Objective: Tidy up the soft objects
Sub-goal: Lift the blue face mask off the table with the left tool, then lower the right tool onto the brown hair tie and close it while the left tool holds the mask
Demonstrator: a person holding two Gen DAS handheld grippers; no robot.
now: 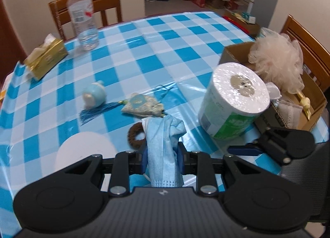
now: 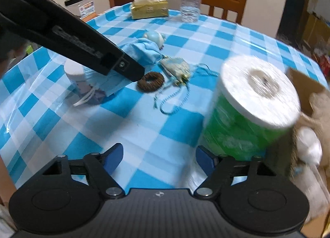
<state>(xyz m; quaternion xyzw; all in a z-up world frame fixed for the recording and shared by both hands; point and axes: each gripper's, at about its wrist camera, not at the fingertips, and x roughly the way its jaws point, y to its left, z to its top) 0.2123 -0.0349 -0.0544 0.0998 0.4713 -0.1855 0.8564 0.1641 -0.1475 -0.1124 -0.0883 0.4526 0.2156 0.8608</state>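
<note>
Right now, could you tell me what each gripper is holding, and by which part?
The left gripper pinches the blue face mask across its bunched middle. The right gripper is open and holds nothing.

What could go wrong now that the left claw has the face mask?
1. The face mask droops from the left claw and its ear loop dangles near the brown ring; it might snag.
2. The toilet paper roll stands before the cardboard box, so carrying the mask across could knock it.
</note>
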